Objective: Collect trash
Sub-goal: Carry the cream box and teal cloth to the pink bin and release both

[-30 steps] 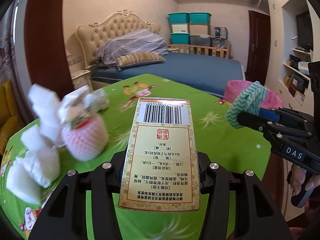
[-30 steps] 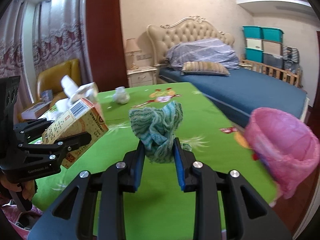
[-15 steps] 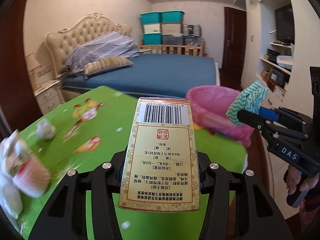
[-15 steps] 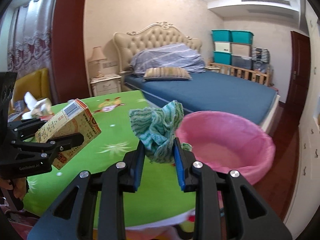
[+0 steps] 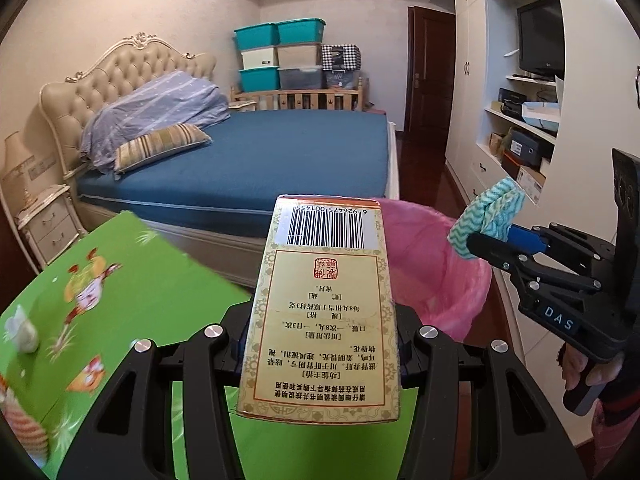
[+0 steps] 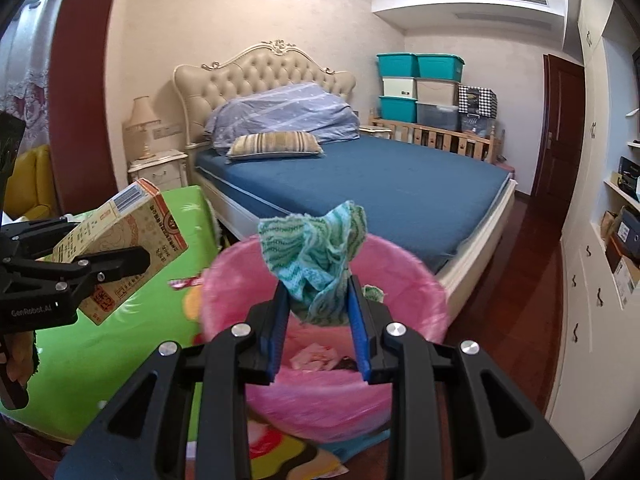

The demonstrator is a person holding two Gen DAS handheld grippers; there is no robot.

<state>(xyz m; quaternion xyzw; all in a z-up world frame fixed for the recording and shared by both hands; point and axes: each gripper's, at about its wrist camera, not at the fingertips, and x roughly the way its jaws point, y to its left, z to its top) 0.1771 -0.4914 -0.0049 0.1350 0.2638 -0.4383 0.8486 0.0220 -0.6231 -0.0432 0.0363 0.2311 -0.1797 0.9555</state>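
Carton (image 5: 320, 304) with a barcode sits clamped in the left gripper (image 5: 320, 344), over the green table (image 5: 100, 280) edge. At 2 o'clock, the right gripper (image 6: 320, 300) clenches a teal rag (image 6: 316, 256). Only its own view shows scraps inside the pink-lined bin (image 6: 400, 360).

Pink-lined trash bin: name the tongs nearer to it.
Right. The right tongs hold the green rag over the pink-lined trash bin; the left tongs are beside it, above the green table.
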